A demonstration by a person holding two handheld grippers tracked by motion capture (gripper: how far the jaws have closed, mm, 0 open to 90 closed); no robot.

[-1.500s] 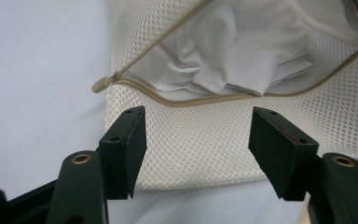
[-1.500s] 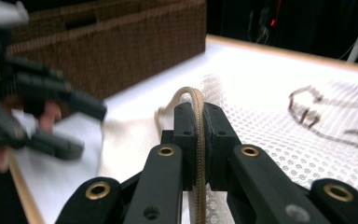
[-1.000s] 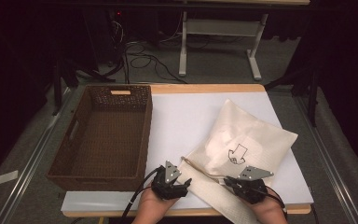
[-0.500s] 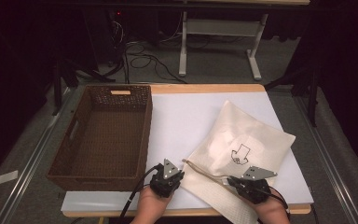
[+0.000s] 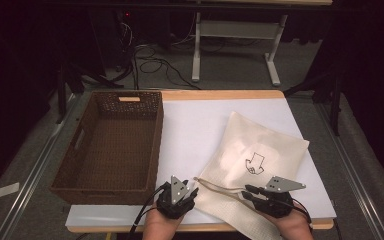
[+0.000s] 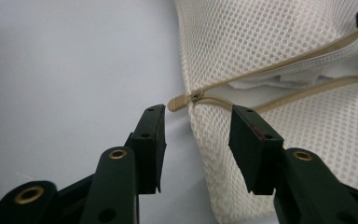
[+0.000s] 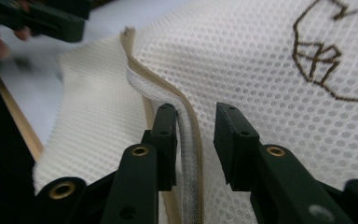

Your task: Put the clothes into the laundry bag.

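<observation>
The cream mesh laundry bag with a dark embroidered figure (image 5: 252, 165) lies flat on the white table surface (image 5: 195, 125) towards its near right corner, its tan zipper (image 6: 279, 70) running along the near edge — partly undone, the opening showing white lining. The left gripper (image 6: 196, 135) has just been opening; its jaws stand apart with nothing pressed between them, straddling the zipper pull (image 6: 182, 101) at the bag's corner, probably to reset its hold. The right gripper (image 7: 195, 140) has likewise just parted its jaws around the zipper tape, no longer pinching it — likely steadying done. A brown woven wicker basket (image 5: 112, 145) waits along the left edge
</observation>
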